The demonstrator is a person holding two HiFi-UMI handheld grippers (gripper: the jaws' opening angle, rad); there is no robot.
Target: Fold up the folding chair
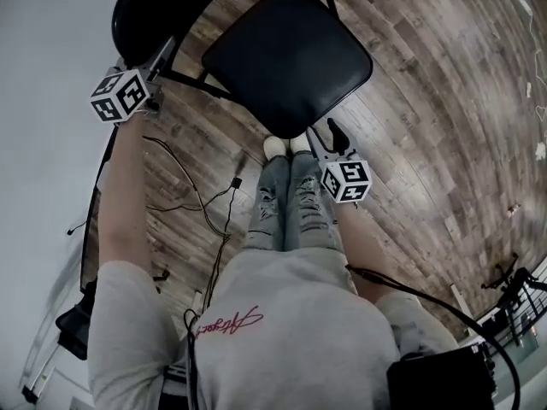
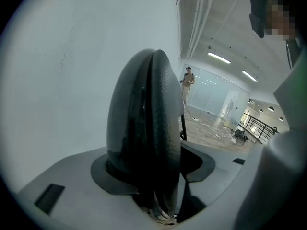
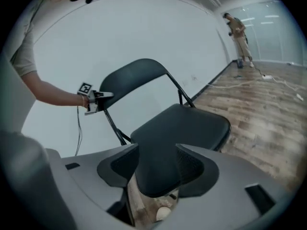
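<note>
Looking down on the folding chair (image 1: 286,58): fully unfolded, standing on the wood floor (image 1: 427,101). Black seat (image 1: 291,54) flat and facing up, backrest (image 1: 149,2) on the side next to the white wall (image 1: 43,41).

As for the left gripper (image 1: 165,60): parked at the backrest's outer edge, on the wall side of the chair. Clamped on that padded edge, going by its own view, with fingers (image 2: 199,163) on both sides of the backrest (image 2: 144,128) and no real gap to the padding. Edge-on view of the backrest, rising straight up out of the grip.

As for the right gripper (image 1: 330,137): down at the seat's front edge, opposite the backrest. Fingers (image 3: 120,169) spread apart, with the rounded front of the seat (image 3: 177,133) poking into the gap between them. No squeeze visible, so loose rather than gripped.

Also visible from the right gripper view: the left gripper (image 3: 101,97) on the backrest's side edge, with a bare forearm behind it. Black tube frame (image 3: 180,92) running from the backrest down past the seat.

Around the chair:
- white shoes (image 1: 286,146) right at the seat's front edge, just beside the right gripper
- loose black cables (image 1: 197,199) on the floor, on the wall side of the chair
- another person (image 3: 237,30) well beyond the chair, far down the room by glass panels
</note>
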